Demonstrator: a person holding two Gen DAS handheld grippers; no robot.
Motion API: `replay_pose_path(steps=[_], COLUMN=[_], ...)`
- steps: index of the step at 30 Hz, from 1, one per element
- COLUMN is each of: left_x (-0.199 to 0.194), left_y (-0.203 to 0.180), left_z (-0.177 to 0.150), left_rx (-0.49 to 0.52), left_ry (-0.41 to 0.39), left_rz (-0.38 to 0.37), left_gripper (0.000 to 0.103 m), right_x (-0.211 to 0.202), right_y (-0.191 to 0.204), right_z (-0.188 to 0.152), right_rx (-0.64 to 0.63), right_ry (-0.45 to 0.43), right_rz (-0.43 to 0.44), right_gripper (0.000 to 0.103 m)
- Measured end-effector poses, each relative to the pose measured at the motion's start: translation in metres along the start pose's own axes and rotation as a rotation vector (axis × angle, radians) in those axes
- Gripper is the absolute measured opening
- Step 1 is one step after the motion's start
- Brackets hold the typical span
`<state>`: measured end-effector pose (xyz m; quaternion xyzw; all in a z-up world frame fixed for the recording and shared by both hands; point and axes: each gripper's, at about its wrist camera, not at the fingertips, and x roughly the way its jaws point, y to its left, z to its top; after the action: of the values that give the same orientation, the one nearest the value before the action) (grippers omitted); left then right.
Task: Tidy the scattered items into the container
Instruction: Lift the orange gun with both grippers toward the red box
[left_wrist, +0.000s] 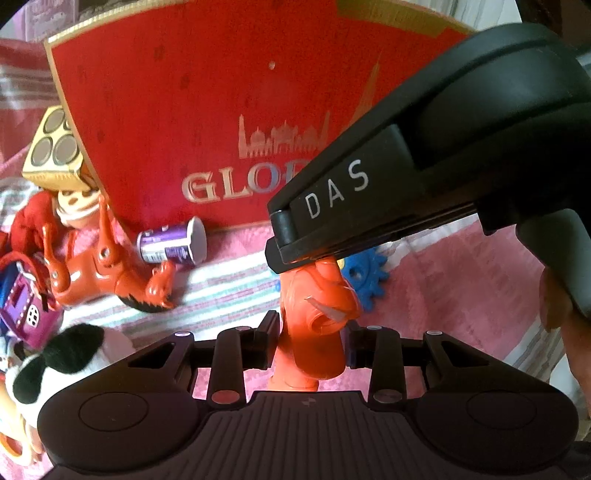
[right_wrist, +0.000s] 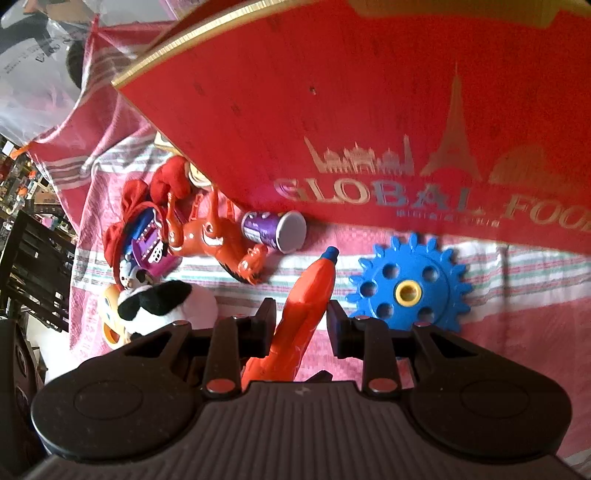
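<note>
The orange toy (right_wrist: 303, 317), held above the striped cloth (right_wrist: 517, 314) before the red box (right_wrist: 332, 129), sits between both pairs of tongs, the left tongs (left_wrist: 310, 336) closed on it and the right tongs (right_wrist: 297, 328) slightly open around it, seemingly a handover for boxing.

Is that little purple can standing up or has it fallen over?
Tipped over. The purple can lies on its side on the striped cloth, its white round end facing sideways, close to the red box.
</note>
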<state>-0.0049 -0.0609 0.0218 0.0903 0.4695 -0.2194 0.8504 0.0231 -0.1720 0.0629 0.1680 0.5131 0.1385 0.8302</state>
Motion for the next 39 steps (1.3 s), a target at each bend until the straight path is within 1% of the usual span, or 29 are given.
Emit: replay_pose_path(steps=[7,12,14,17,21,24,27,30,33,36,39], left_x=[-0.021,-0.045,-0.057,-0.079,-0.108,-0.116,-0.113,-0.101,-0.086,-0.062,-0.033], left_y=[-0.004,-0.006,-0.006,-0.008,-0.017,-0.025,-0.041,-0.058,-0.079,-0.096,-0.113], left_z=[0.01,0.016,0.021,0.036,0.073,0.109,0.154,0.193,0.228,0.253,0.271], left_rx=[0.011,0.002,-0.001,0.014,0.054,0.095,0.139,0.169,0.188,0.202,0.212], left_ry=[-0.047,-0.088,-0.111,-0.169,-0.254,-0.308,-0.342,-0.351,-0.35,-0.336,-0.301], left_rz=[0.018,0.038,0.042,0.062,0.072,0.073,0.054,0.023,-0.016,-0.049,-0.068], left_gripper=[0.034,0.034,0.034,0.034,0.034,0.035,0.035,0.034,0.034,0.034,0.035], right_x=[-0.02,-0.037,-0.048,-0.069,-0.105,-0.132,-0.154,-0.171,-0.182,-0.186,-0.179], right_y=[0.007,0.018,0.025,0.035,0.04,0.035,0.02,-0.004,-0.03,-0.061,-0.086], right_z=[0.008,0.013,0.017,0.027,0.051,0.075,0.103,0.126,0.145,0.161,0.17], right_rx=[-0.033,-0.07,-0.098,-0.148,-0.198,-0.222,-0.222,-0.203,-0.174,-0.127,-0.101], right_ry=[-0.047,-0.078,-0.102,-0.155,-0.249,-0.328,-0.404,-0.458,-0.479,-0.485,-0.479], right_rz=[0.016,0.044,0.06,0.081,0.104,0.096,0.063,0.017,-0.012,-0.042,-0.088], right_gripper=[0.033,0.034,0.034,0.035,0.036,0.036,0.036,0.036,0.036,0.036,0.037])
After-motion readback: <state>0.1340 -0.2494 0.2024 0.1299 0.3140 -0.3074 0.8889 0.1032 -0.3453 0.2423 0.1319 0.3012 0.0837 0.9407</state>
